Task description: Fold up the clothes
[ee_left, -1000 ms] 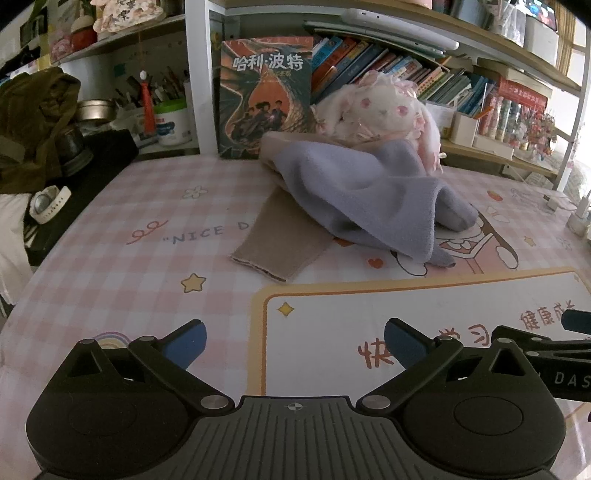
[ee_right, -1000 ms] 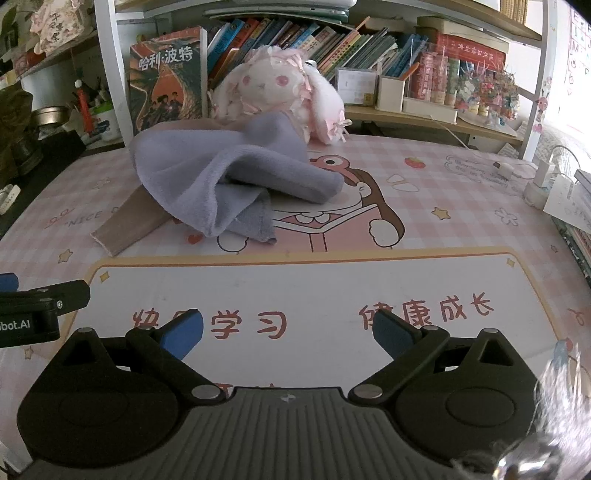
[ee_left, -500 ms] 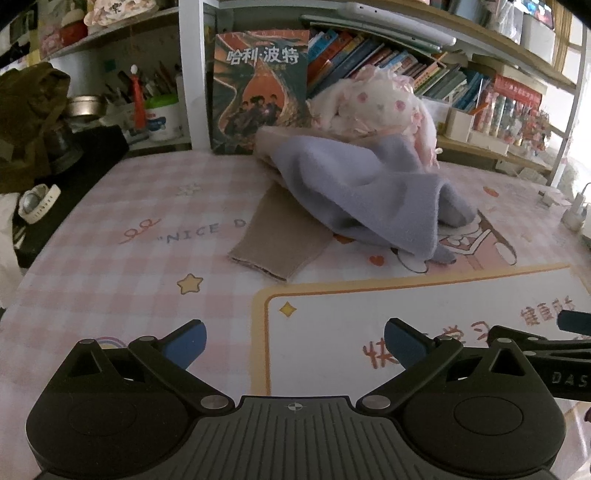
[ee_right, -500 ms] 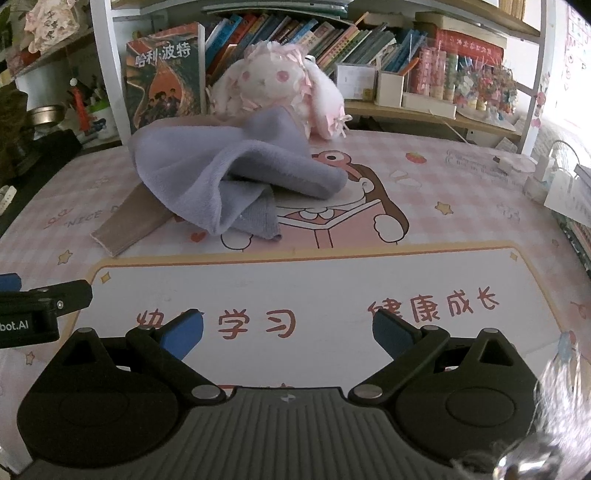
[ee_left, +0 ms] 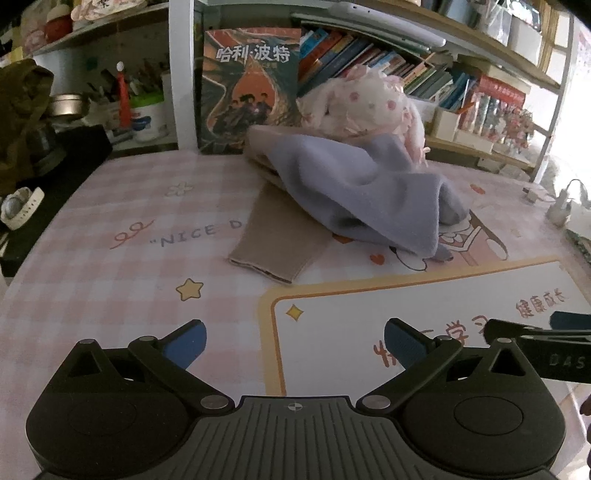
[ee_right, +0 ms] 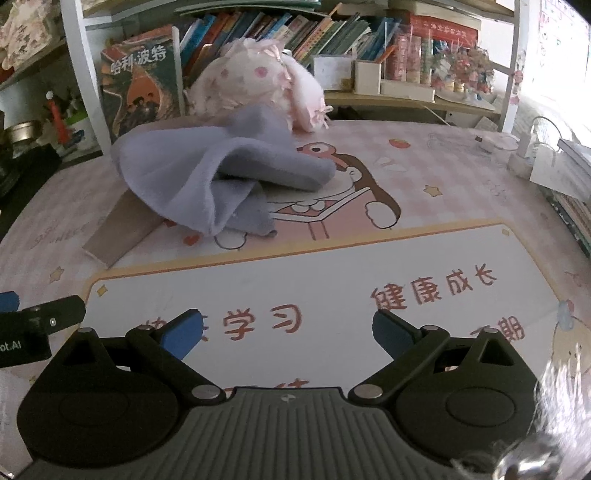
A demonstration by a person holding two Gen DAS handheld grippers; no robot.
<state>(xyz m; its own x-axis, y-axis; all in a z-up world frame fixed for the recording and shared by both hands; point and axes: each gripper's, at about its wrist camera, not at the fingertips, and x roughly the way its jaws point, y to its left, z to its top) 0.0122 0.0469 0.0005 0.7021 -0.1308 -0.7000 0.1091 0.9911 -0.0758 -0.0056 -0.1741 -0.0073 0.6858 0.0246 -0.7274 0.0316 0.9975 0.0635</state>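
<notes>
Lavender garment (ee_left: 364, 197): crumpled in a soft heap at the far middle of the desk, draped over a beige garment; one rolled fold (ee_right: 273, 166) reaching toward the cartoon print.
Beige garment (ee_left: 279, 242): mostly buried under the lavender one, a flat leg or sleeve end poking out toward the near left, hem open and lying flat.
Plush rabbit (ee_left: 364, 105): pink and white, slumped directly behind the heap, touching its back edge.
Desk mat (ee_left: 110, 280): pink check with stars, the words "NICE D" and a white panel with red Chinese characters (ee_right: 432, 291) in the near half.
Left gripper (ee_left: 293, 341): low over the near edge of the mat, blue-tipped fingers (ee_left: 184, 341) spread wide with nothing between them, well short of the clothes.
Right gripper (ee_right: 288, 330): level beside the left one over the white panel, fingers (ee_right: 388, 332) likewise parted and empty; its tip showing at the right edge of the left wrist view.
Harry Potter book (ee_left: 251, 88): propped upright against the white shelf post, cover facing out, just left of the rabbit.
Bookshelf (ee_right: 280, 33): rows of slanted books behind the plush, small boxes and trinkets farther right.
Left margin: metal bowl (ee_left: 68, 105), white tub of brushes (ee_left: 147, 116), white wristwatch (ee_left: 20, 206) on a dark surface.
</notes>
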